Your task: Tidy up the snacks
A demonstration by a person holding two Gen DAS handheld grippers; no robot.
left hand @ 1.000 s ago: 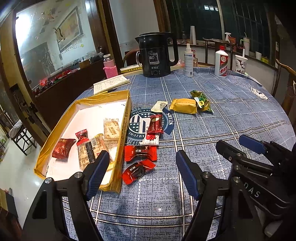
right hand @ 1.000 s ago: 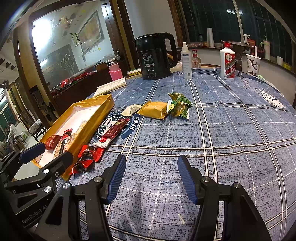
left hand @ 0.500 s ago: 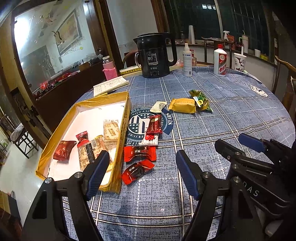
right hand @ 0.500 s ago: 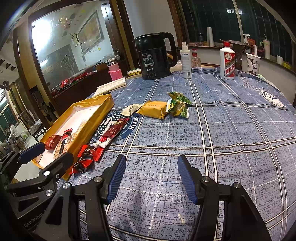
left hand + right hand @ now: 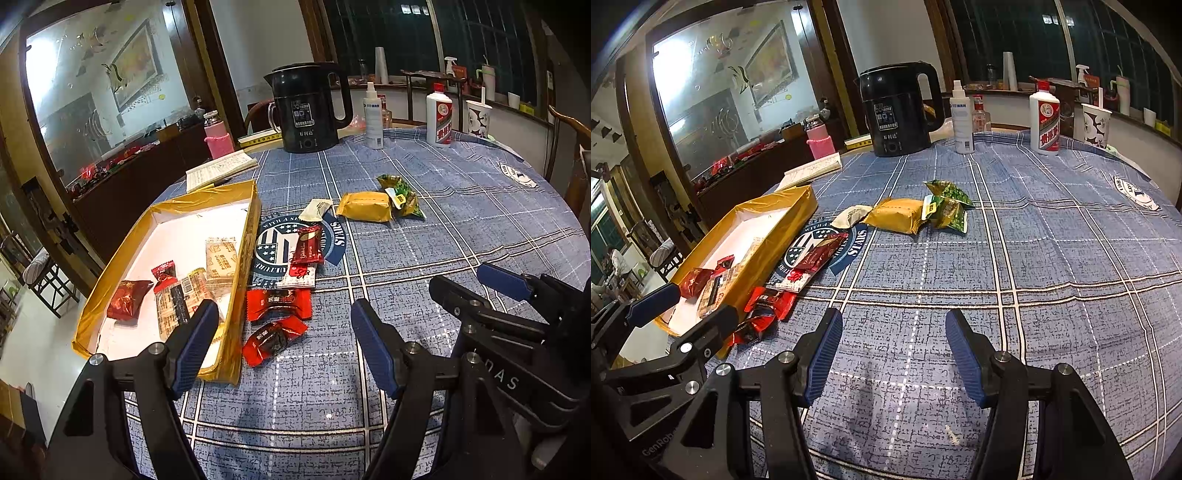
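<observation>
Beside the tray (image 5: 242, 258), the red snack (image 5: 279, 298) lies crosswise.

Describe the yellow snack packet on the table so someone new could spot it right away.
Start at the black electric kettle on the far side of the blue plaid tablecloth. Nearer the camera lies the yellow packet, between a small cream wrapper and green packets. It is the only plain mustard-yellow block.

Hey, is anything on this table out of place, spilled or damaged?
Nothing looks spilled or damaged. Several snacks simply lie loose on the tablecloth outside the yellow box: two red packets beside its wall, a yellow packet and green packet farther back.
</observation>
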